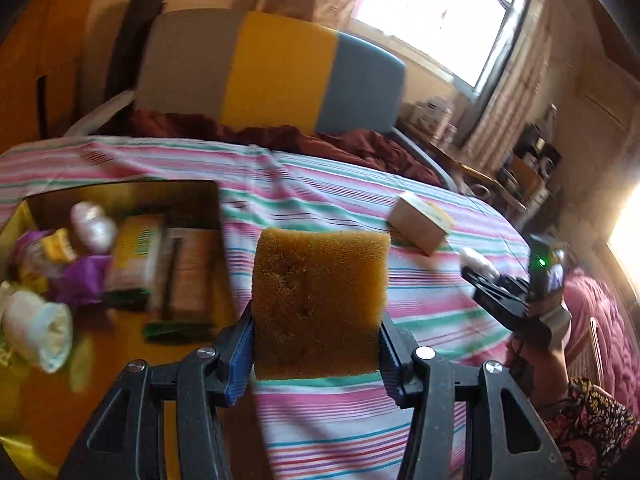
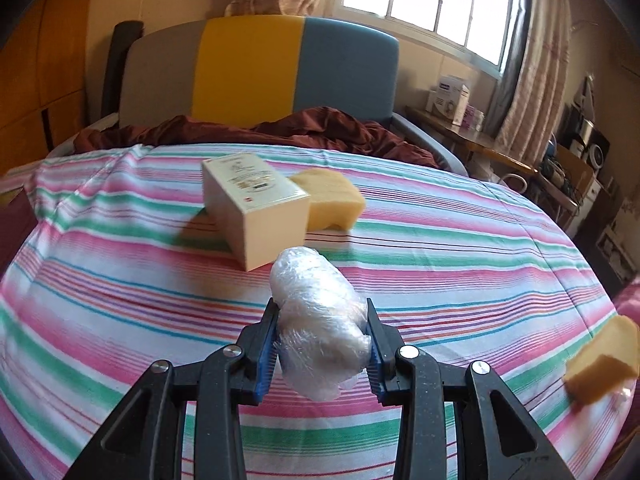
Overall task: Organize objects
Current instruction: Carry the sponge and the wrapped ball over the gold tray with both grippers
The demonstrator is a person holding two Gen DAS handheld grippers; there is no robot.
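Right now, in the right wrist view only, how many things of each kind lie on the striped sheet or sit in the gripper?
Cream box: 1
Yellow sponges: 2 (sponge beside the box, sponge at the right edge)
Plastic-wrapped bundle: 1, held in the right gripper
Total: 4

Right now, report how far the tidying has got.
Done: the box beside the bed already holds rolls, packets and cartons. In hand: the left claw grips a sponge; the right claw grips a plastic-wrapped roll. Left on the striped sheet: a carton, a sponge behind it, another at the right edge.
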